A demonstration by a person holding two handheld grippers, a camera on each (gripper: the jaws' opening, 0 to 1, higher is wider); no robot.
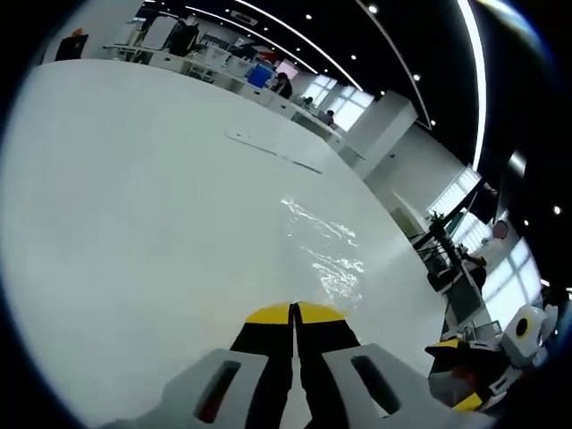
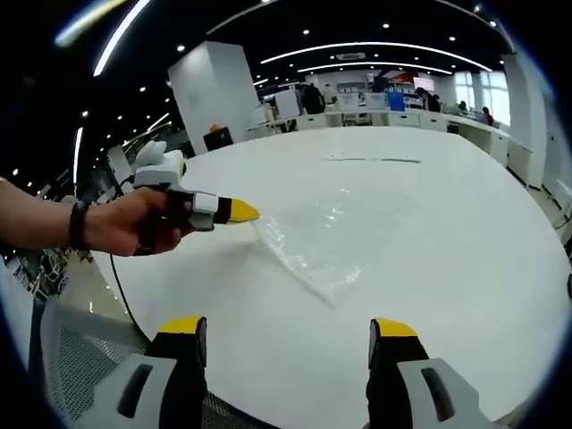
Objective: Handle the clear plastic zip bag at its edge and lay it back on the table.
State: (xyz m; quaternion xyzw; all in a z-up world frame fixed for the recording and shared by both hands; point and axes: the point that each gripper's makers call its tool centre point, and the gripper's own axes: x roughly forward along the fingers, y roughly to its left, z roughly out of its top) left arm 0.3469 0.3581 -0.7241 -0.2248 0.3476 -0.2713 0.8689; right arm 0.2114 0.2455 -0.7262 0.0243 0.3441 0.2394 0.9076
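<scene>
The clear plastic zip bag (image 1: 326, 255) lies crinkled on the white table (image 1: 134, 223). My left gripper (image 1: 295, 313) has its yellow-tipped jaws pressed together on the bag's near edge. In the right gripper view a hand holds that left gripper (image 2: 239, 212) at the zip bag's (image 2: 331, 237) left corner, which is raised a little off the table (image 2: 465, 268). My right gripper (image 2: 288, 329) stands open in front of the bag, apart from it, with nothing between its fingers. It also shows at the lower right of the left gripper view, right gripper (image 1: 451, 349).
A long thin clear strip (image 2: 375, 160) lies flat farther back on the table, the same strip (image 1: 268, 147) beyond the bag. The table's near edge runs by a mesh chair (image 2: 71, 357). Desks and people stand far behind.
</scene>
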